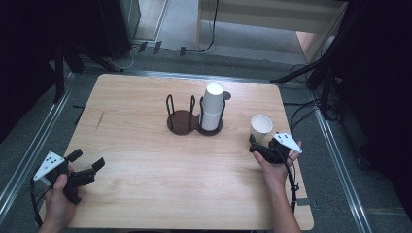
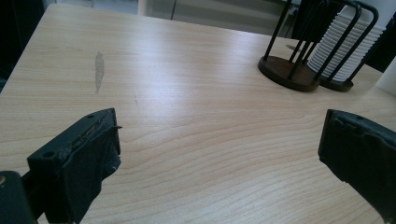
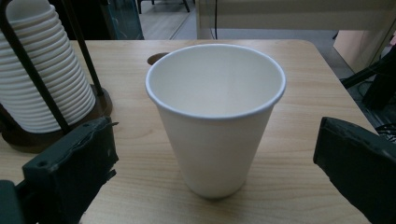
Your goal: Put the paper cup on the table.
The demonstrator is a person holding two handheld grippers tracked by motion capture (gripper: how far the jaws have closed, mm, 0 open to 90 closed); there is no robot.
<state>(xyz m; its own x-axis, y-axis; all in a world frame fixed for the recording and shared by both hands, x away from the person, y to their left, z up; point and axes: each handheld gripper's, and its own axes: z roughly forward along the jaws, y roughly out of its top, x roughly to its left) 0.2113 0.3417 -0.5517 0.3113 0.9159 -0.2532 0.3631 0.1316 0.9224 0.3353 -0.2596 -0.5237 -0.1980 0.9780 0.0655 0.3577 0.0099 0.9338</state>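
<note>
Cup point(image 1: 261, 127) is standing upright on the desk point(image 1: 145, 170), right of centre in the high view and just above the right tongs point(image 1: 256, 147). Those tongs are gaping wide, holding nothing; in the right gripper view the cup point(image 3: 215, 116) is sitting between and a little beyond the jaws, clear of both pads. Left tongs point(image 1: 87, 161), at the lower left of the high view, are also standing wide open and empty over bare wood. Near the desk's middle, a two-bay rack point(image 1: 182, 119) is holding a stack point(image 1: 212, 109) of inverted cups in its right bay.
</note>
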